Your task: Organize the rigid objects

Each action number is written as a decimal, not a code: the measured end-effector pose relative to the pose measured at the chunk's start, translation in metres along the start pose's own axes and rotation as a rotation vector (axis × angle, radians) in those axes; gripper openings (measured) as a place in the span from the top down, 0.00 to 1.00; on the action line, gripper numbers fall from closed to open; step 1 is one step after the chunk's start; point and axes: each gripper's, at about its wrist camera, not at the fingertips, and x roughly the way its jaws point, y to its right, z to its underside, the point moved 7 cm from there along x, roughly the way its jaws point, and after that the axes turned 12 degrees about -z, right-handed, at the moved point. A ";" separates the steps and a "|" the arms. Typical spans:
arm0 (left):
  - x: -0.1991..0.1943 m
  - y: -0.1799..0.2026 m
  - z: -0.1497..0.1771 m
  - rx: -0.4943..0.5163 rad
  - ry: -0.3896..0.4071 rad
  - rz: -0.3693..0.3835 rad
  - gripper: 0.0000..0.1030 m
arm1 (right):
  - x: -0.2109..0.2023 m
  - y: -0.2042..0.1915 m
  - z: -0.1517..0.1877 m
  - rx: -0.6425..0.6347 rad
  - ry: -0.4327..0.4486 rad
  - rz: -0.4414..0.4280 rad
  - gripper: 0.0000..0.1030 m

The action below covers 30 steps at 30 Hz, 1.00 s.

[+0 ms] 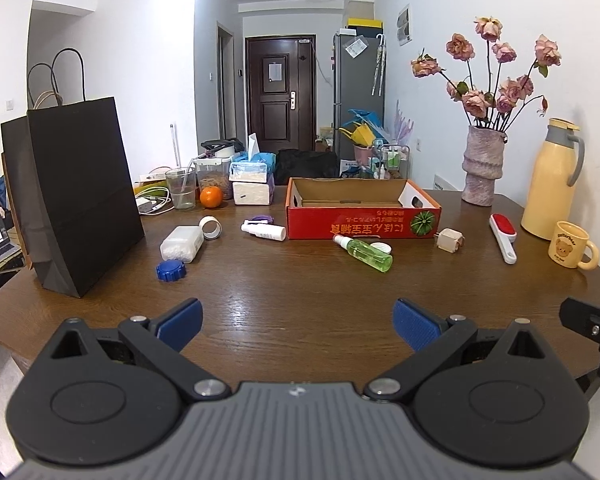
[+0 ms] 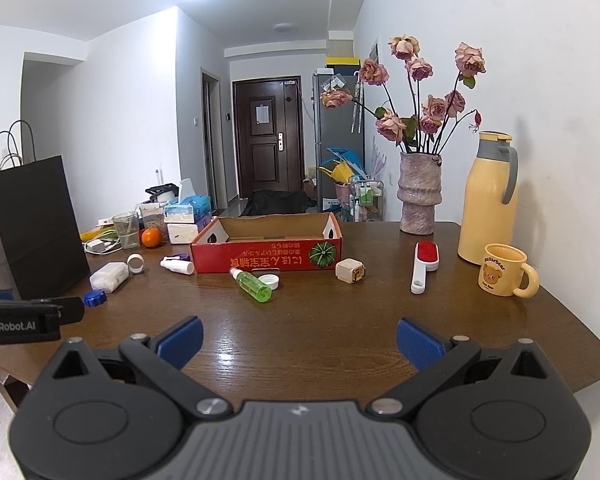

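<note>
Fingers on both tools stand spread wide and hold nothing: we see the left gripper (image 1: 298,324) and the right gripper (image 2: 300,340) hovering over bare wood at the near edge of the table (image 1: 300,288), well apart from every item. The things to be sorted lie scattered around the red cardboard box (image 1: 362,216), which sits open and looks empty. A green spray bottle (image 1: 366,254) lies on its side just in front of the box, beside a white cap (image 1: 381,246). A small cube-shaped plug (image 1: 449,239) and a red lint brush (image 1: 503,236) lie to the right; a white spray bottle (image 1: 265,231), a tape roll (image 1: 211,227), a white container (image 1: 181,244) and a blue lid (image 1: 171,270) lie to the left. We judge that no step has begun. Risks from here: the round bottles may roll away if gripped off-centre; the flat blue lid may slip from the pads; a wide reach on the right may knock the mug (image 2: 507,270) or the vase (image 2: 418,196).
</note>
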 end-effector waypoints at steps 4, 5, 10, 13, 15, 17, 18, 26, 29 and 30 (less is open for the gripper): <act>0.016 0.003 0.000 -0.004 -0.016 -0.007 0.00 | 0.013 0.007 0.002 0.006 -0.010 -0.002 0.00; 0.020 0.004 0.000 -0.005 -0.020 -0.008 0.00 | 0.016 0.008 0.003 0.007 -0.016 -0.003 0.00; 0.036 0.005 -0.002 -0.016 -0.026 -0.012 0.00 | 0.032 0.014 0.004 0.011 -0.031 -0.002 0.00; 0.044 0.006 -0.006 -0.017 -0.025 -0.018 0.00 | 0.041 0.016 0.002 0.006 -0.030 -0.004 0.00; 0.050 0.007 -0.008 -0.017 -0.024 -0.024 0.00 | 0.047 0.017 0.000 0.004 -0.028 -0.006 0.00; 0.057 0.007 -0.011 -0.018 -0.021 -0.028 0.00 | 0.054 0.018 -0.001 -0.002 -0.028 -0.010 0.00; 0.061 0.008 -0.012 -0.019 -0.021 -0.031 0.00 | 0.058 0.018 -0.002 -0.006 -0.029 -0.013 0.00; 0.092 0.010 -0.019 -0.012 -0.034 -0.051 0.00 | 0.092 0.025 -0.007 -0.008 -0.036 -0.036 0.00; 0.105 0.010 -0.022 -0.009 -0.031 -0.053 0.00 | 0.105 0.030 -0.010 -0.005 -0.030 -0.022 0.00; 0.109 0.010 -0.023 -0.009 -0.033 -0.058 0.00 | 0.109 0.032 -0.011 -0.003 -0.028 -0.016 0.00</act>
